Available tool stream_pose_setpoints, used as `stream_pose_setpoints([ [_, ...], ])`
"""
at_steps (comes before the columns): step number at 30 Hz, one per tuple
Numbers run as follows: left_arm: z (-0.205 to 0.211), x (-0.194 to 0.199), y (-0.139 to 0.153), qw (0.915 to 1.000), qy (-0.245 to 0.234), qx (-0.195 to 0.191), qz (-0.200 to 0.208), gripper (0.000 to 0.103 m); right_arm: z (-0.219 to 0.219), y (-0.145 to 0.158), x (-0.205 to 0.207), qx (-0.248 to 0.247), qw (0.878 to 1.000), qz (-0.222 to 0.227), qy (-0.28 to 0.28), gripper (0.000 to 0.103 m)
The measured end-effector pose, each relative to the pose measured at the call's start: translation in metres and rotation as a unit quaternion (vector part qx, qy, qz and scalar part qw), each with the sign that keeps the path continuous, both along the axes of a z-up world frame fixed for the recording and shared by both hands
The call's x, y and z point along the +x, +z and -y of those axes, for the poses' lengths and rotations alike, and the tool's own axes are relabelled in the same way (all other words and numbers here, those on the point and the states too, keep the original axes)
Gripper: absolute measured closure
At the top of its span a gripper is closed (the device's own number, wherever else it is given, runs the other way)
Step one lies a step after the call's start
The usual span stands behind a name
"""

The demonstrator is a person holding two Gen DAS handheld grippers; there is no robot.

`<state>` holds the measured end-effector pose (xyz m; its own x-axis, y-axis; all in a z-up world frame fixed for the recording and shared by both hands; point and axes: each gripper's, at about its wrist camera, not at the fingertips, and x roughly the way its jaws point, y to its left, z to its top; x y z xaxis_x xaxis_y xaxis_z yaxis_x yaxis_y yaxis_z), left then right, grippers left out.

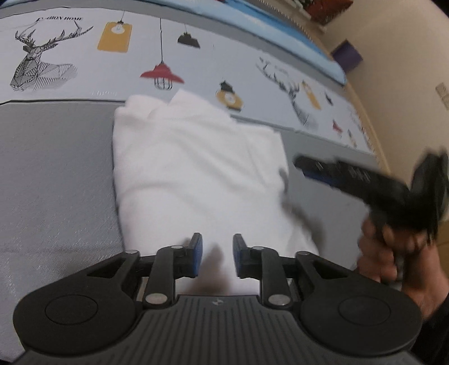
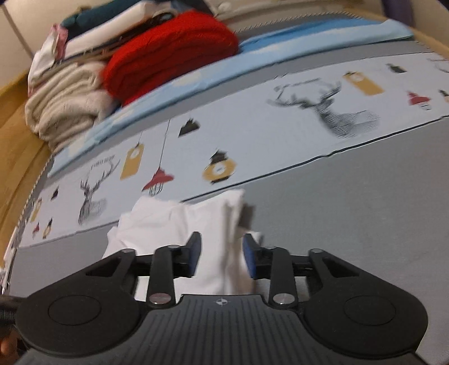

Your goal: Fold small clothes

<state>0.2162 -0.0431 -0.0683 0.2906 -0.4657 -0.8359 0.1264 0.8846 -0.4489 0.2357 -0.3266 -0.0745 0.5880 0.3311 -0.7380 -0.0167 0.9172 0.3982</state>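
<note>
left gripper (image 1: 214, 252): open, empty, over the shirt's near edge
right gripper (image 2: 221, 255): open astride the shirt's right fold, pads clear
shirt (image 1: 196, 168): folded on grey sheet (image 1: 56, 182)
tip: lift clear without snagging the fold

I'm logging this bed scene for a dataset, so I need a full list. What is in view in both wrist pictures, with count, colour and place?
white garment: one, white, folded on the grey part of the bed, under both claws
bed cover: one, grey with a pale printed band of deer and lamps
blue sheet: one, light blue, beyond the printed band
red knit: one, red, folded, at the far end
cream knit: one, cream, folded, beside the red knit
other folded clothes: several, white and dark teal, behind
purple thing: one, purple, by the wall; blurred
left claw: black, blue pads, open above the garment
right claw: black, blue pads, open astride a garment fold
hand: one, gripping the right claw's handle
</note>
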Motion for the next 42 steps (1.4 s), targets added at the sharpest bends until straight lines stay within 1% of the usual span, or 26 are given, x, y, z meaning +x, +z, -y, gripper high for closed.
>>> stream_pose_setpoints([
  [1, -0.005, -0.011, 0.002, 1.0, -0.005, 0.006, 0.002, 0.07, -0.005, -0.005, 0.006, -0.004, 1.0, -0.011, -0.004, 0.064],
  [5, -0.003, -0.009, -0.011, 0.9993, -0.013, 0.035, 0.002, 0.069, -0.019, -0.023, 0.027, -0.012, 0.998, -0.046, -0.028, 0.066],
  [6, -0.005, -0.01, -0.013, 0.9991, -0.015, 0.041, 0.003, 0.069, -0.022, -0.025, 0.029, -0.012, 0.998, -0.046, -0.028, 0.08],
  [7, -0.005, -0.011, -0.014, 0.9986, -0.019, 0.048, 0.003, 0.069, -0.025, -0.025, 0.03, -0.013, 0.999, -0.043, -0.023, 0.1],
  [10, -0.002, -0.014, -0.021, 0.9964, -0.043, 0.073, -0.004, 0.07, -0.024, -0.012, 0.023, -0.005, 1.0, 0.001, -0.017, 0.101],
  [12, 0.006, -0.017, -0.03, 0.9927, -0.068, 0.099, -0.013, 0.072, -0.012, -0.003, 0.017, 0.004, 0.998, 0.028, -0.051, 0.101],
  [13, 0.011, -0.019, -0.033, 0.9899, -0.081, 0.116, -0.012, 0.072, -0.004, -0.008, 0.017, -0.001, 0.998, 0.01, -0.068, 0.101],
  [14, 0.016, -0.021, -0.037, 0.987, -0.092, 0.132, -0.01, 0.072, 0.0, -0.017, 0.019, -0.012, 0.997, -0.024, -0.079, 0.101],
  [15, 0.02, -0.023, -0.039, 0.9842, -0.101, 0.145, -0.009, 0.072, 0.003, -0.028, 0.021, -0.021, 0.995, -0.063, -0.079, 0.1],
  [16, 0.023, -0.024, -0.04, 0.9824, -0.109, 0.152, -0.005, 0.072, 0.004, -0.034, 0.022, -0.015, 0.994, -0.083, -0.07, 0.099],
  [18, 0.021, -0.022, -0.035, 0.9838, -0.107, 0.144, -0.001, 0.07, 0.004, -0.029, 0.018, -0.021, 0.996, -0.072, -0.056, 0.098],
  [19, 0.017, -0.021, -0.031, 0.9862, -0.099, 0.133, 0.001, 0.069, 0.005, -0.023, 0.014, -0.028, 0.997, -0.055, -0.05, 0.088],
  [20, 0.013, -0.019, -0.027, 0.9884, -0.088, 0.123, 0.006, 0.069, 0.007, -0.018, 0.009, -0.031, 0.997, -0.046, -0.047, 0.082],
  [22, 0.003, -0.014, -0.018, 0.9918, -0.065, 0.109, 0.018, 0.066, 0.016, -0.014, -0.004, -0.015, 0.998, -0.052, -0.038, 0.063],
  [23, -0.001, -0.014, -0.014, 0.9927, -0.052, 0.106, 0.024, 0.061, 0.021, -0.015, -0.008, -0.002, 0.998, -0.064, -0.028, 0.061],
  [26, -0.009, -0.012, -0.007, 0.9938, -0.025, 0.103, 0.034, 0.06, 0.025, -0.019, -0.026, 0.033, 0.994, -0.103, 0.034, 0.061],
  [28, -0.011, -0.011, -0.005, 0.9946, -0.012, 0.096, 0.038, 0.059, 0.018, -0.02, -0.037, 0.028, 0.99, -0.114, 0.08, 0.06],
  [30, -0.012, -0.011, -0.001, 0.9948, -0.002, 0.092, 0.044, 0.059, 0.009, -0.022, -0.048, 0.0, 0.985, -0.123, 0.117, 0.06],
  [32, -0.011, -0.012, 0.003, 0.9944, 0.007, 0.091, 0.053, 0.058, 0.0, -0.022, -0.058, -0.025, 0.98, -0.125, 0.153, 0.063],
  [33, -0.01, -0.013, 0.006, 0.9938, 0.013, 0.092, 0.06, 0.057, -0.002, -0.021, -0.063, -0.028, 0.979, -0.119, 0.165, 0.086],
  [34, -0.008, -0.014, 0.009, 0.9933, 0.02, 0.091, 0.068, 0.053, -0.001, -0.018, -0.065, -0.022, 0.978, -0.115, 0.173, 0.098],
  [35, -0.007, -0.014, 0.012, 0.9928, 0.026, 0.088, 0.076, 0.049, 0.003, -0.012, -0.068, -0.009, 0.979, -0.104, 0.176, 0.098],
  [37, -0.005, -0.013, 0.017, 0.9926, 0.036, 0.077, 0.087, 0.048, 0.017, 0.004, -0.075, 0.024, 0.982, -0.072, 0.174, 0.099],
  [39, -0.002, -0.012, 0.018, 0.9932, 0.033, 0.069, 0.088, 0.047, 0.033, 0.008, -0.077, 0.043, 0.983, -0.069, 0.162, 0.099],
  [41, 0.005, -0.009, 0.01, 0.9936, 0.019, 0.084, 0.074, 0.046, 0.036, 0.0, -0.08, 0.01, 0.981, -0.09, 0.169, 0.099],
  [42, 0.01, -0.007, 0.001, 0.9927, 0.007, 0.107, 0.056, 0.046, 0.034, -0.008, -0.081, -0.012, 0.979, -0.103, 0.177, 0.099],
])
